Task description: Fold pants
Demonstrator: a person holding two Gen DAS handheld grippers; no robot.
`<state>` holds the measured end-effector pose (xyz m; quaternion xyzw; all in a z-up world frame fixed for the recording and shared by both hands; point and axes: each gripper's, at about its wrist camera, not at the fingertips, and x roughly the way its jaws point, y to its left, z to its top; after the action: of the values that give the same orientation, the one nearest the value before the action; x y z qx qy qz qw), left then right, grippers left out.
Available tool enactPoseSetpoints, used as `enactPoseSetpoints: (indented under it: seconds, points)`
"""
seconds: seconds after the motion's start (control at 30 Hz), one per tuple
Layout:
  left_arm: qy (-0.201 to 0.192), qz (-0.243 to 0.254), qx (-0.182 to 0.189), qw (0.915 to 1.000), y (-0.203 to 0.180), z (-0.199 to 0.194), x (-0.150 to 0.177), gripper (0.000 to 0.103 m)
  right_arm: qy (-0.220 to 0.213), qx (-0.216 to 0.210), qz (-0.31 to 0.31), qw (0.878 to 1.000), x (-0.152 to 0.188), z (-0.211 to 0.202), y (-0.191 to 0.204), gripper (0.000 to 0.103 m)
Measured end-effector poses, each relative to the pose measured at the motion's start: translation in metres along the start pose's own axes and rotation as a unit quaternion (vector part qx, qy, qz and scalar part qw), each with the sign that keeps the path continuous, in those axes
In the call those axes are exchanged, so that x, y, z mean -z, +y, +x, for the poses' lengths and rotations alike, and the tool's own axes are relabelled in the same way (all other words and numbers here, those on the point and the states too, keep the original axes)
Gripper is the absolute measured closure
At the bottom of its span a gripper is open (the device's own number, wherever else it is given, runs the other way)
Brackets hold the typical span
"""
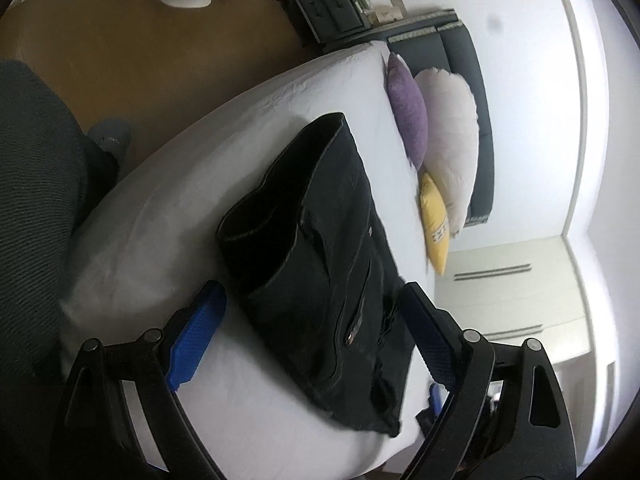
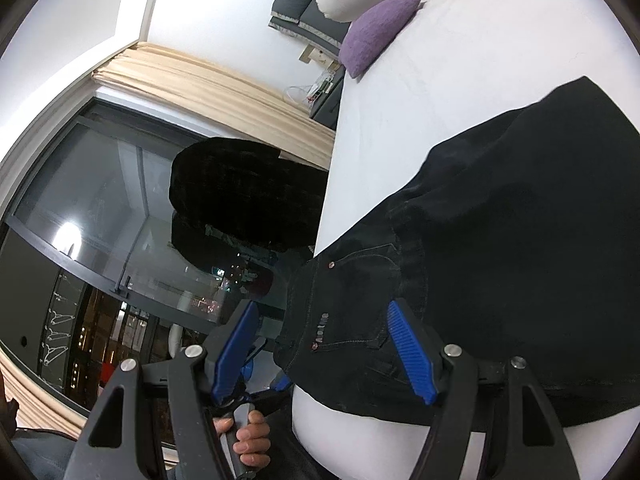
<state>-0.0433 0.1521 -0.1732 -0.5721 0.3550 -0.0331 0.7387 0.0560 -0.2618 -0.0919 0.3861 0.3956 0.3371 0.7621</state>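
Black pants (image 1: 320,248) lie folded in a compact stack on the white bed (image 1: 160,220). In the left wrist view my left gripper (image 1: 312,316) is open and empty, its blue pads on either side of the near end of the stack. In the right wrist view the pants (image 2: 500,240) fill the right side, a back pocket with a small label facing me. My right gripper (image 2: 324,324) is open and empty, just above the pocket edge of the pants at the bed's side.
A purple cushion (image 1: 408,112), a white pillow (image 1: 452,140) and a yellow cushion (image 1: 434,224) lean on the dark headboard (image 1: 476,92). A nightstand (image 1: 332,8) stands on the brown floor (image 1: 140,52). A large window (image 2: 100,220) and beige curtain (image 2: 208,88) flank the bed.
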Motion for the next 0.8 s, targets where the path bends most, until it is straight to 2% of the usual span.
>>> enactPoseSetpoints:
  seconds: [0.07,0.1,0.13,0.2,0.27,0.3,0.43,0.7,0.8]
  points:
    - [0.001,-0.007,0.005,1.0,0.001,0.004,-0.002,0.018,0.004,-0.001,-0.004,1.0,-0.002,0.004,0.002,0.031]
    - [0.003,-0.008,0.007,0.9999,0.001,0.008,-0.003,0.028,0.006,0.0,-0.005,1.0,-0.003,0.005,0.003,0.031]
    - [0.007,-0.012,0.005,0.9999,0.001,0.012,-0.004,0.034,0.008,0.002,-0.006,1.0,-0.006,0.008,0.003,0.031]
    - [0.015,-0.029,0.005,0.9994,0.005,0.017,-0.006,0.057,0.012,0.003,-0.01,1.0,-0.01,0.012,0.005,0.031]
    - [0.03,-0.047,0.016,0.9983,0.01,0.024,-0.008,0.072,0.022,0.002,-0.013,1.0,-0.016,0.019,0.006,0.031]
    - [0.039,-0.059,0.023,0.9972,0.013,0.029,-0.01,0.075,0.028,0.003,-0.014,1.0,-0.017,0.022,0.007,0.031]
    - [0.047,-0.067,0.037,0.9959,0.013,0.037,-0.015,0.083,0.073,0.027,-0.022,0.997,-0.026,0.04,0.008,0.031]
    - [0.045,-0.012,0.025,0.9986,-0.006,0.038,-0.02,0.087,0.152,0.054,-0.006,0.987,-0.046,0.085,-0.008,0.031]
    - [0.043,0.023,0.013,0.9987,-0.019,0.037,-0.022,0.088,0.226,0.126,0.032,0.966,-0.039,0.119,-0.037,0.03]
